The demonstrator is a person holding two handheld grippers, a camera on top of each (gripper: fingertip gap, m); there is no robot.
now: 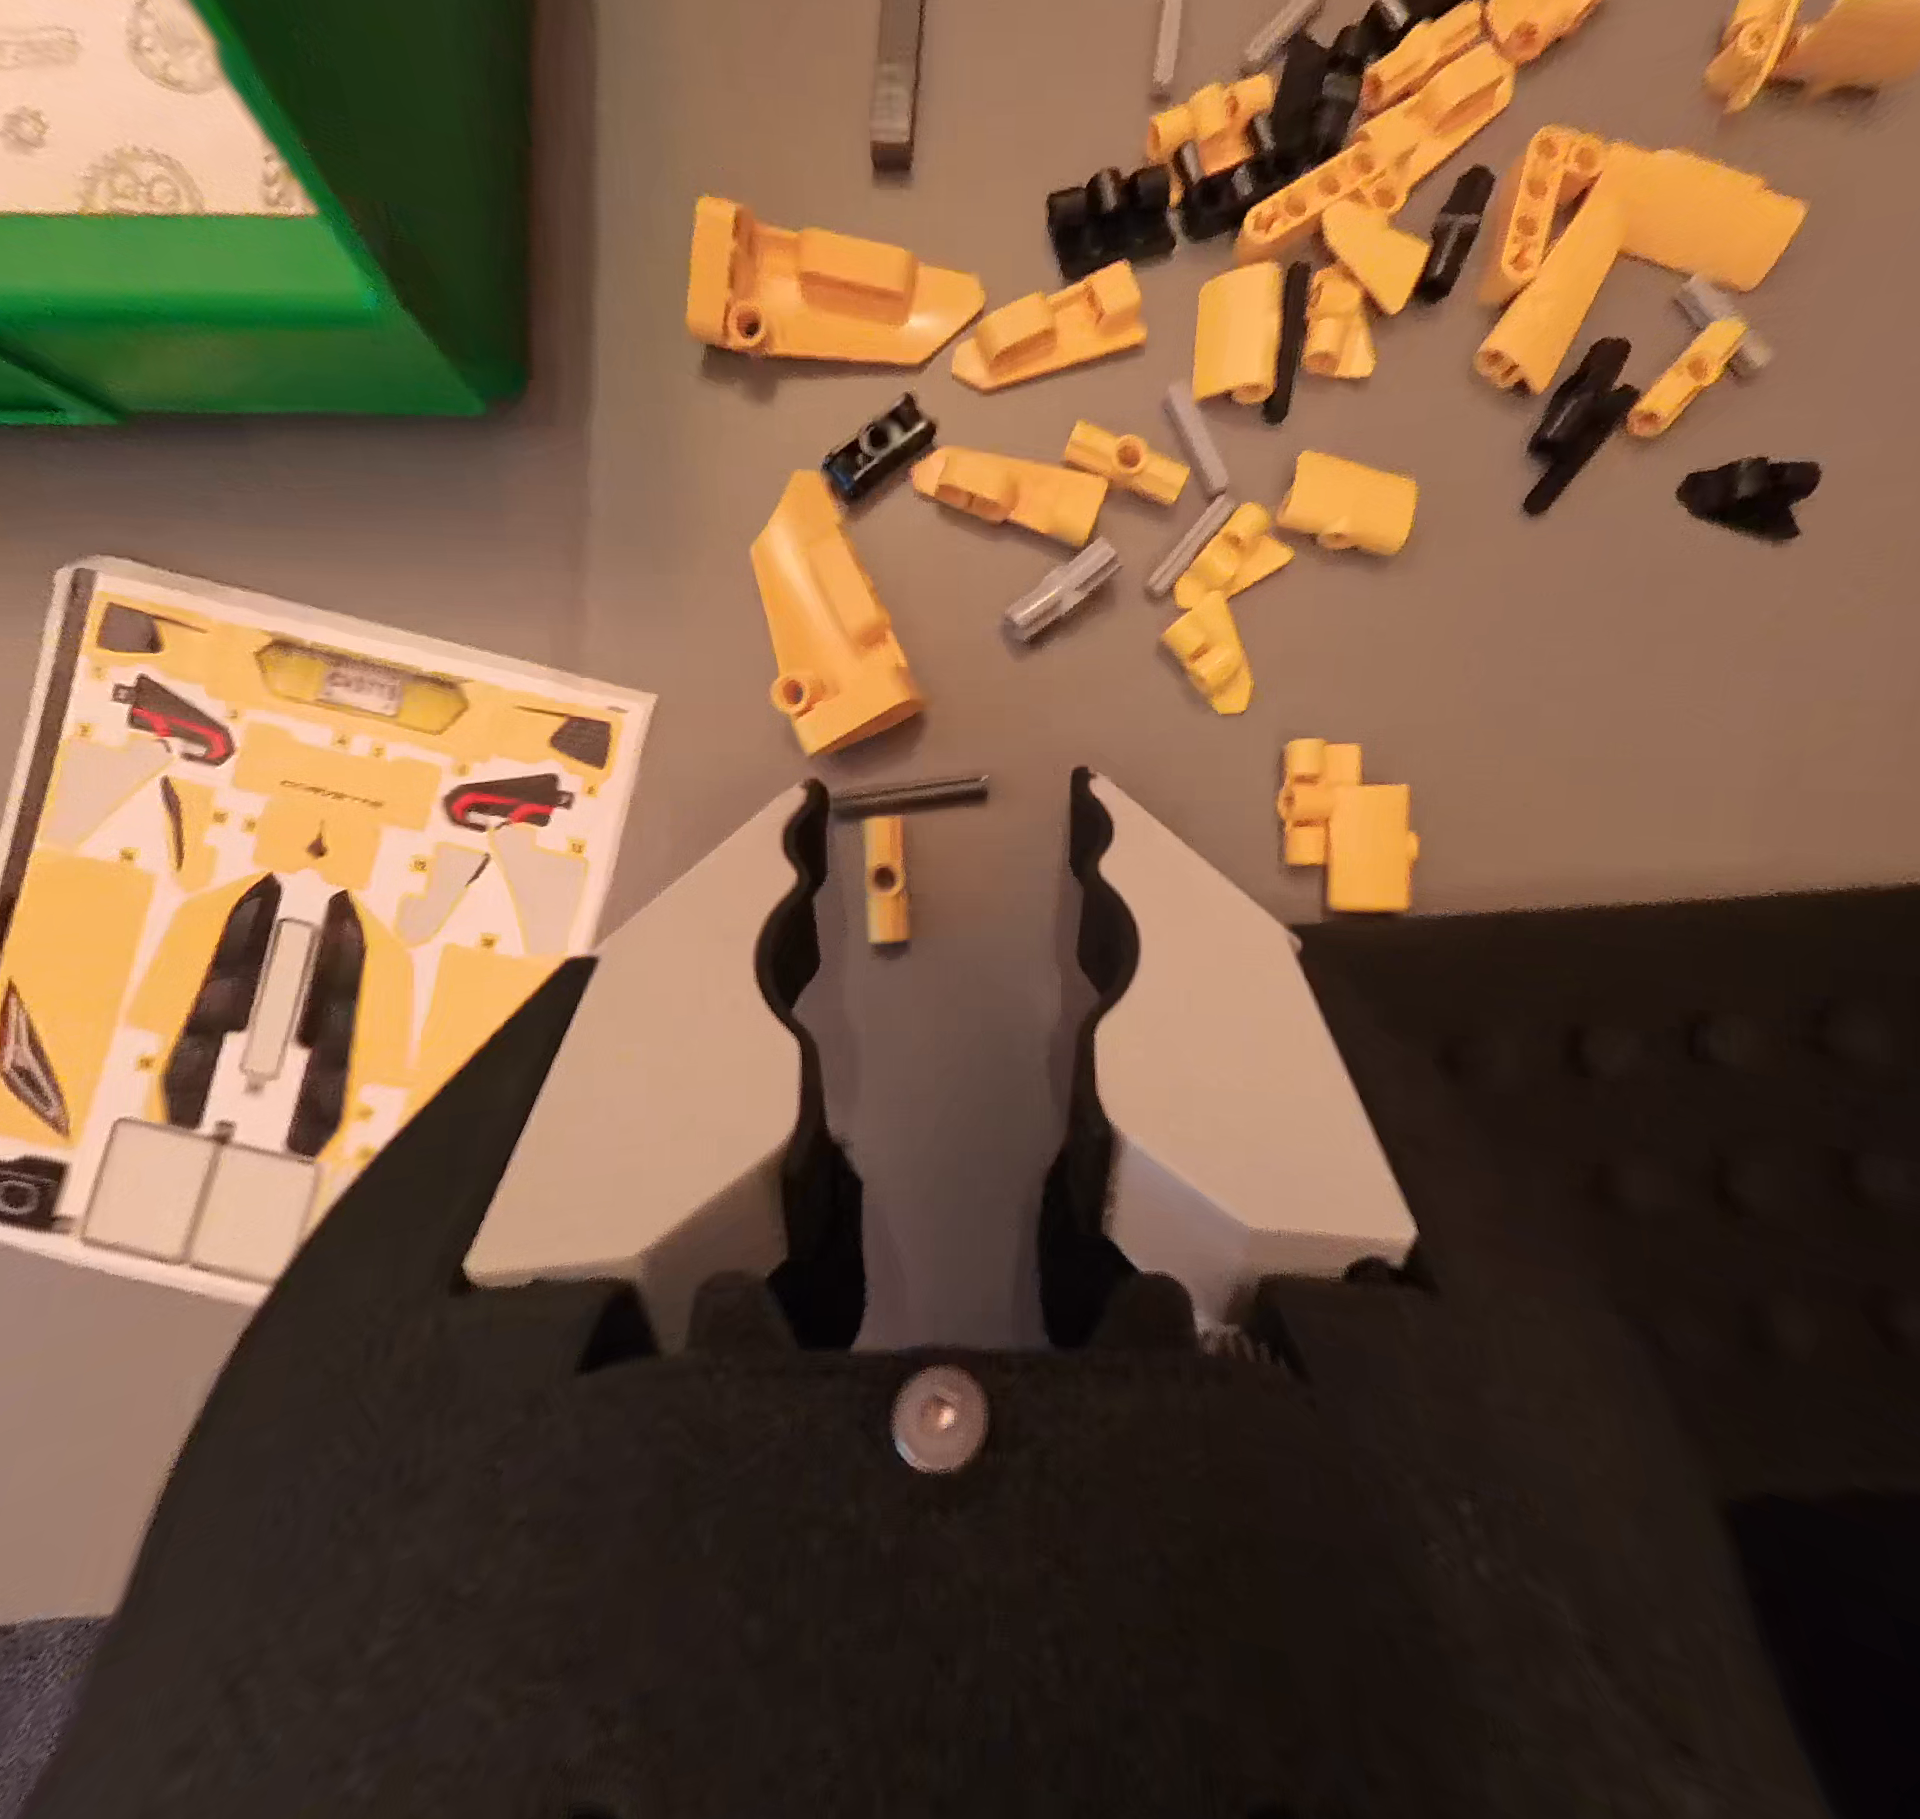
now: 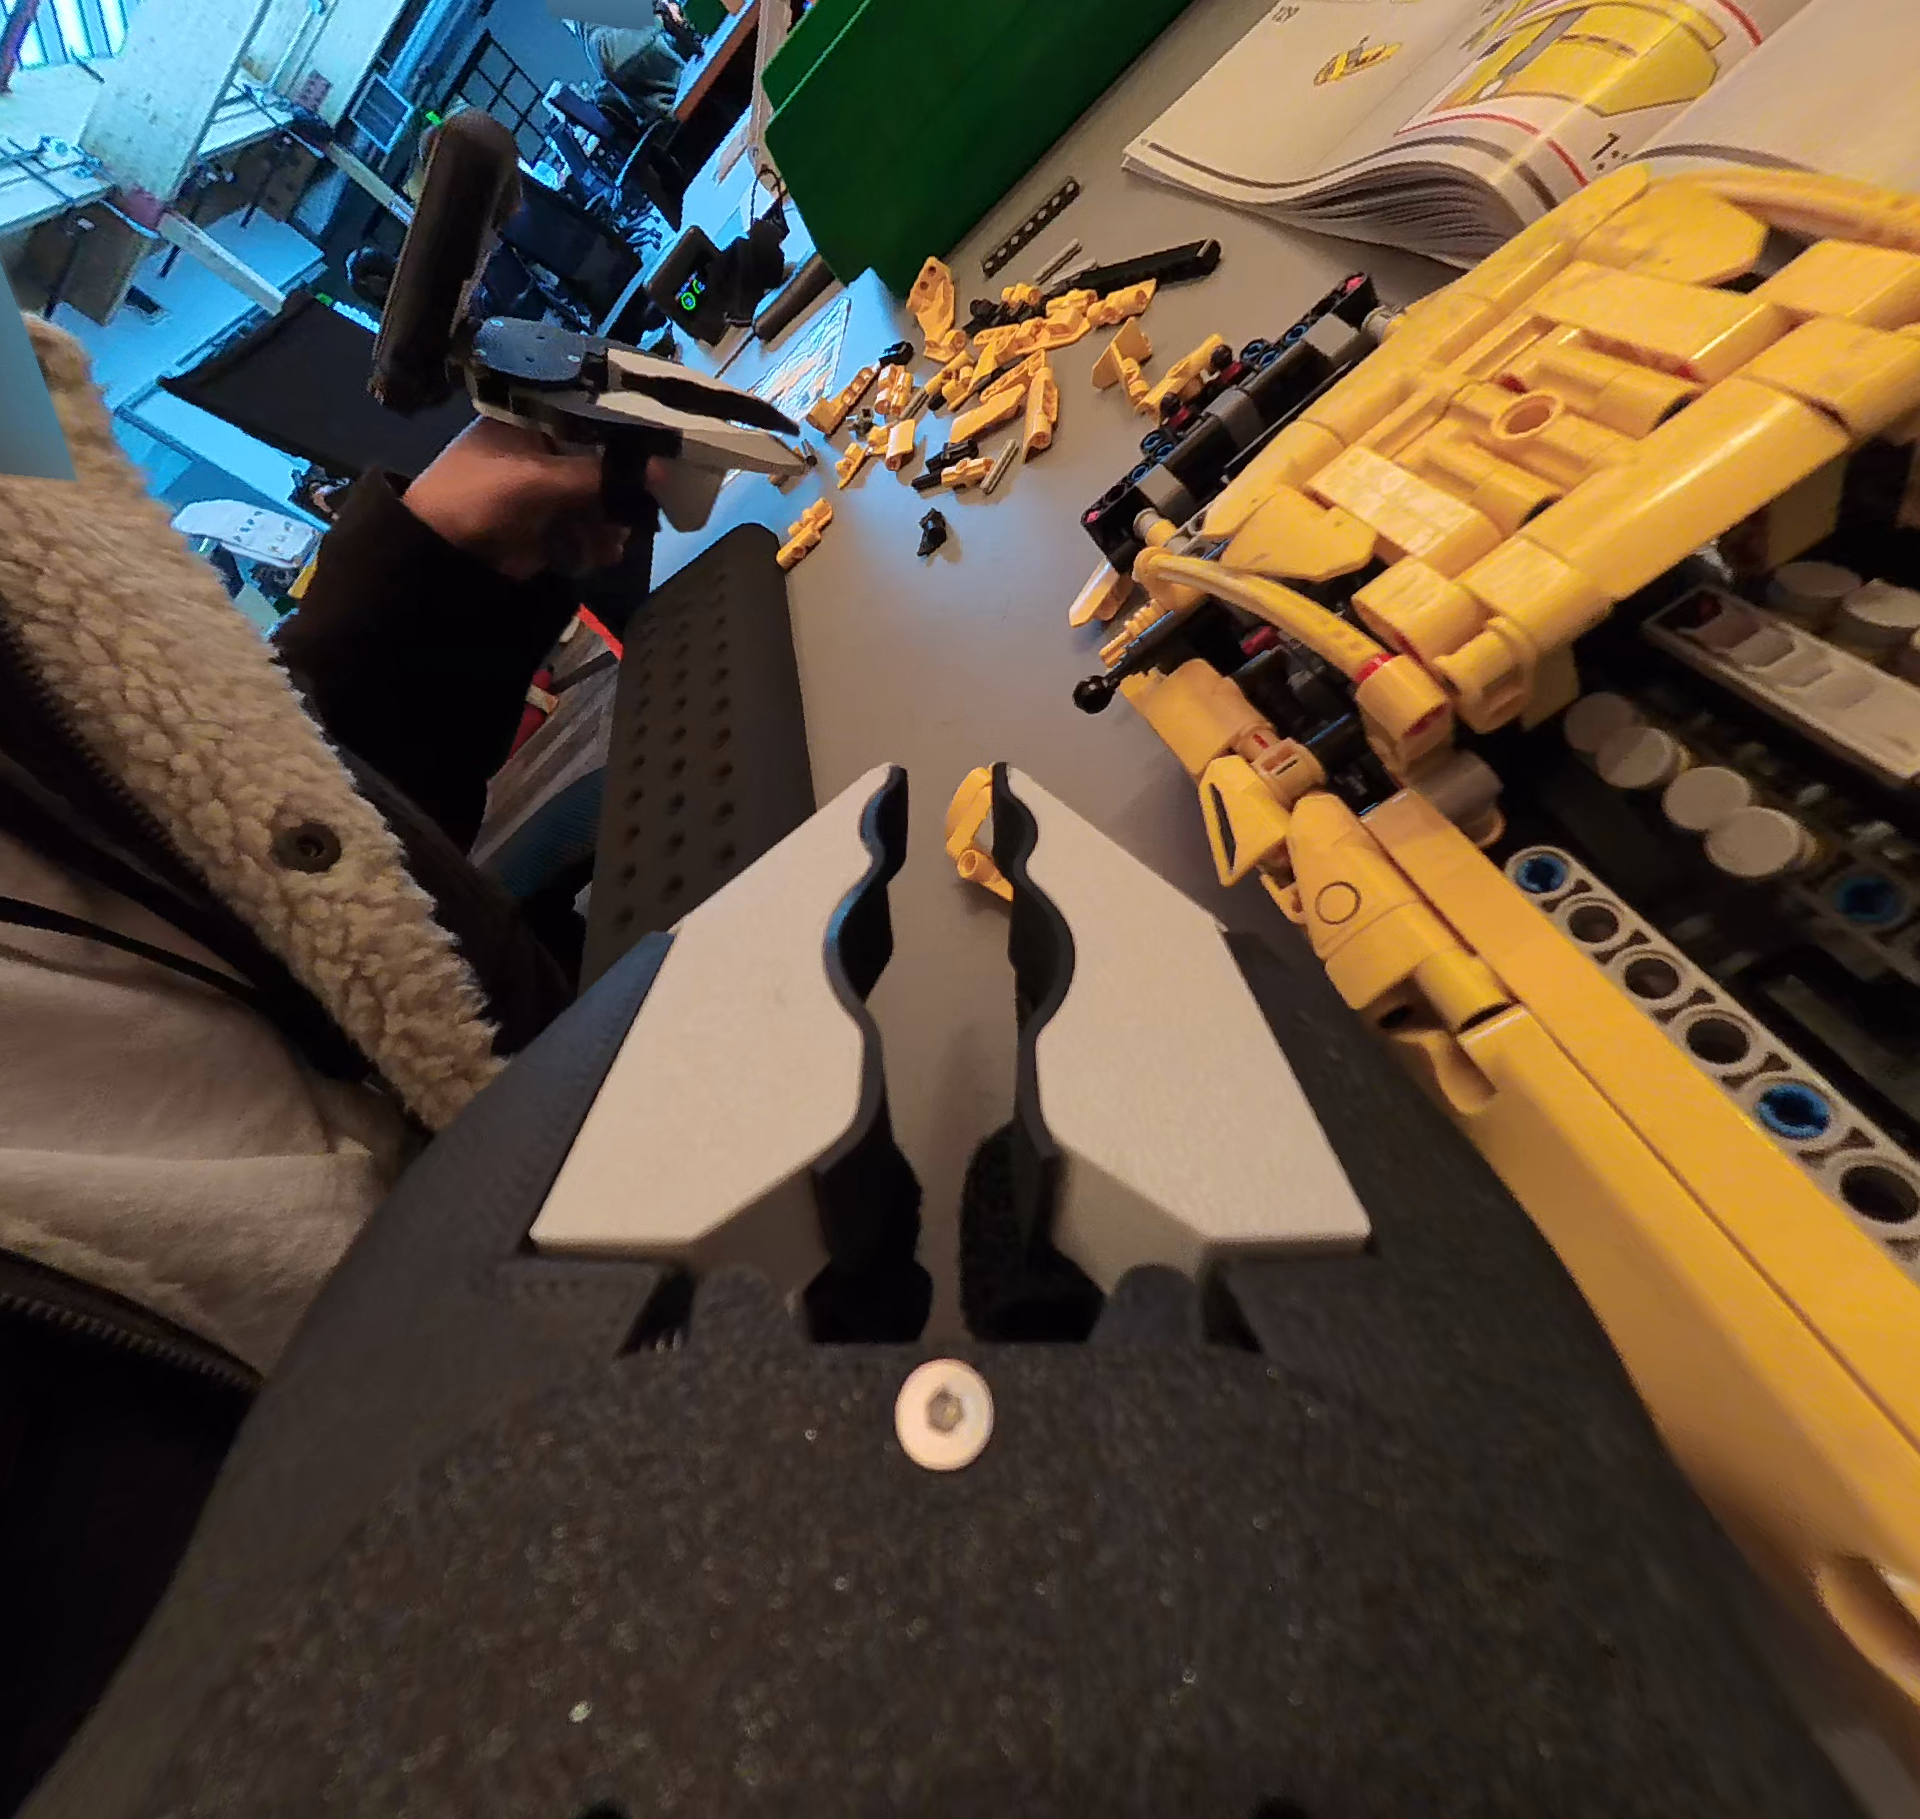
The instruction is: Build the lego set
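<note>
My left gripper (image 1: 948, 803): jaws spread, hovering at frame centre over a short yellow plastic pin connector (image 1: 886, 880) and a thin dark axle (image 1: 910, 795) on the grey tabletop (image 1: 1558, 678). My right gripper (image 2: 948, 801): jaws narrowly parted, small yellow curved piece (image 2: 975, 819) beside the right finger; whether it is gripped, I cannot tell. Part-built yellow lego car (image 2: 1507, 481): right of frame.

The right claw's finger (image 2: 1023, 865) hides part of a small yellow piece (image 2: 971, 819); the yellow car (image 2: 1558, 439) runs off the frame.

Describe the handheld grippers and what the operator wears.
Both the left gripper and right gripper have pale grey wedge fingers with wavy black inner pads on a textured black body with one silver screw. The operator wears a dark sleeve and fleece-collared coat.
</note>
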